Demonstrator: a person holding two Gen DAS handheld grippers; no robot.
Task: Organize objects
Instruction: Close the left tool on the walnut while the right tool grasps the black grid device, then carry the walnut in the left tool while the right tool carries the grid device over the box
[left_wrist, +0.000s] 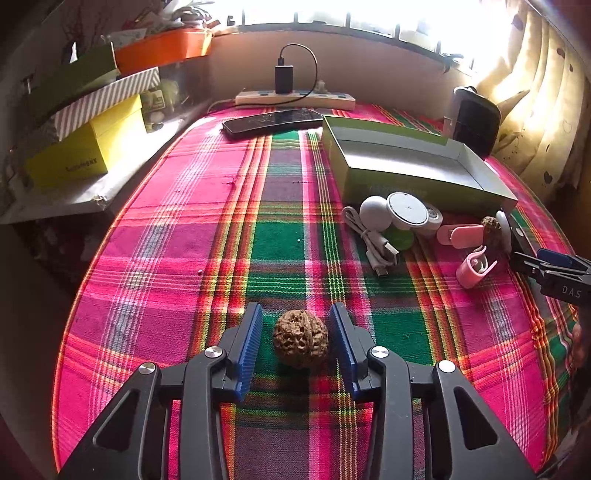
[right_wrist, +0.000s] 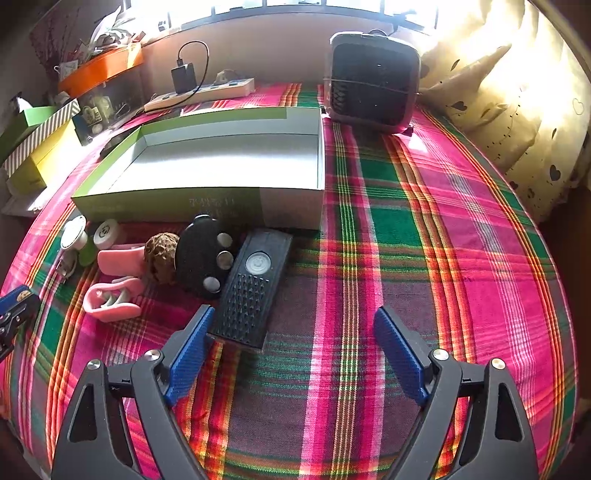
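Left wrist view. Left gripper (left_wrist: 295, 325) stands partly open; a walnut (left_wrist: 301, 338) sits between the blue pads with a thin gap on each side (no contact visible). The walnut seems to rest on the plaid tablecloth (left_wrist: 207, 229) near the table's near edge; it is roundish, no clear long axis. Open green box (left_wrist: 413, 162) toward the far right corner, long axis slanting from far left to near right. Against its near wall is a clutter: white USB cable (left_wrist: 373, 243), white round devices (left_wrist: 408, 210), pink clips (left_wrist: 474, 267), second walnut (left_wrist: 490, 228). Right gripper (left_wrist: 554, 271) enters at the right edge, marked "DAS" (rest cut off). Smartphone (left_wrist: 273, 122) lies at the far edge, power strip (left_wrist: 295, 98) behind it. Yellow box (left_wrist: 88, 147) off the left edge carries print too blurred to read.

Right wrist view. Right gripper (right_wrist: 293, 349) is wide open, nothing between its pads. Black remote-like device (right_wrist: 253, 291) lies just beside the left pad, long axis running near to far, tilted right. Box's near wall bears faint unreadable lettering. Black fan (right_wrist: 373, 81) stands at the far edge.
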